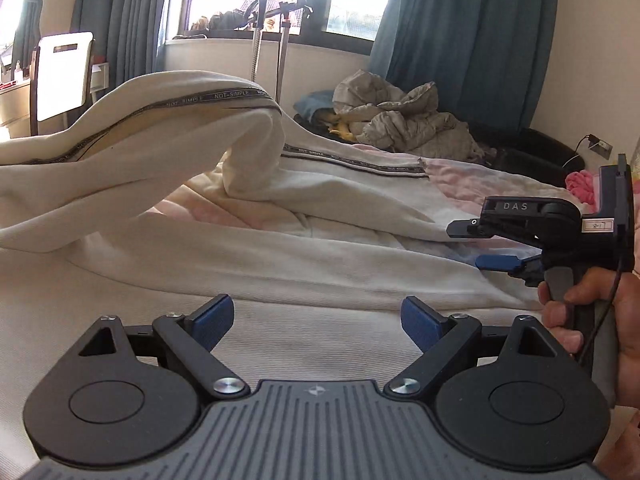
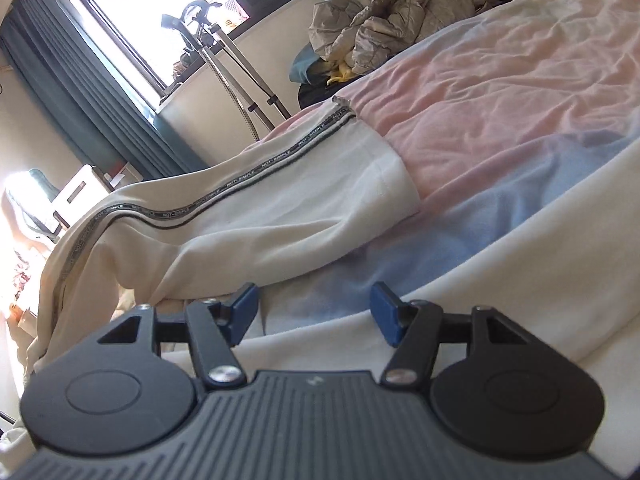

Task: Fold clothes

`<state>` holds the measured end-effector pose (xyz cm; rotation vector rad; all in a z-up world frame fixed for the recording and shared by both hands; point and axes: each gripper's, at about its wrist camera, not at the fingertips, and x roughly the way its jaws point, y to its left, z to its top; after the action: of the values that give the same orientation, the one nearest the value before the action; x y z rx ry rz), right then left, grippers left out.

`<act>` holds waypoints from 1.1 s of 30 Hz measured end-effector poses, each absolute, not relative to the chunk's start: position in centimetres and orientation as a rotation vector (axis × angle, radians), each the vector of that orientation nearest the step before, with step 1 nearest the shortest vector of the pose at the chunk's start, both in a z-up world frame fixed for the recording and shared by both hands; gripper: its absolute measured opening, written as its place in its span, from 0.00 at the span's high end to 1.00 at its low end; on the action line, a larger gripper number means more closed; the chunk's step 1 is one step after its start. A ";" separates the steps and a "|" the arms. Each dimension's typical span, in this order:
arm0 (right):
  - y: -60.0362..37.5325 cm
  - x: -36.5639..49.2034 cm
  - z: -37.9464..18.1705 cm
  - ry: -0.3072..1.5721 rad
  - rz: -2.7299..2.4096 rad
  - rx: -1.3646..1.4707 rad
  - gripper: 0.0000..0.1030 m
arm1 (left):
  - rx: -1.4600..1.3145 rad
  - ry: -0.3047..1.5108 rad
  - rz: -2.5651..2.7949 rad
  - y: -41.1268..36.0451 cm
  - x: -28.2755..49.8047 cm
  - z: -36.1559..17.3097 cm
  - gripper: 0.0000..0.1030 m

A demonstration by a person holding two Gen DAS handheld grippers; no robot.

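Note:
Cream trousers (image 1: 328, 200) with a black "NOT-SIMPLE" side stripe lie across the bed, one leg (image 1: 172, 128) humped up and folded over at the left. My left gripper (image 1: 318, 320) hovers open just above the near cream cloth, nothing between its blue pads (image 1: 214, 320). A hand holds my right gripper (image 1: 476, 246) at the right edge, jaws apart beside the trousers' near edge. In the right wrist view that gripper (image 2: 316, 308) is open over cream cloth and sheet, with the striped trouser leg (image 2: 280, 208) stretching away to the left.
The pink and blue bedsheet (image 2: 500, 100) covers the bed. A crumpled grey jacket (image 1: 404, 120) lies at the far side. A steamer stand (image 1: 272, 40) is by the window, a white chair (image 1: 60, 76) at the left, and a pink item (image 1: 582, 186) at the right.

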<state>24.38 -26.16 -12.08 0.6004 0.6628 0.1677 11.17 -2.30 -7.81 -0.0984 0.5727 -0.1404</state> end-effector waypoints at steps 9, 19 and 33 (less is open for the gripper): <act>-26.5 30.9 -14.3 0.628 -0.056 0.851 0.68 | -0.192 0.624 -0.139 -0.3 13.7 -9.8 0.11; -31.3 32.0 -4.1 0.416 -0.277 0.608 0.95 | -0.246 0.592 -0.128 0.6 13.3 -9.0 0.11; -40.8 27.8 -8.6 0.587 -0.434 0.561 0.96 | -0.246 0.564 -0.139 0.3 13.3 -8.4 0.11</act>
<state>27.84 -40.80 -8.58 0.5610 0.5865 -0.4343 13.27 0.28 -8.42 -0.2457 0.5640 -0.1392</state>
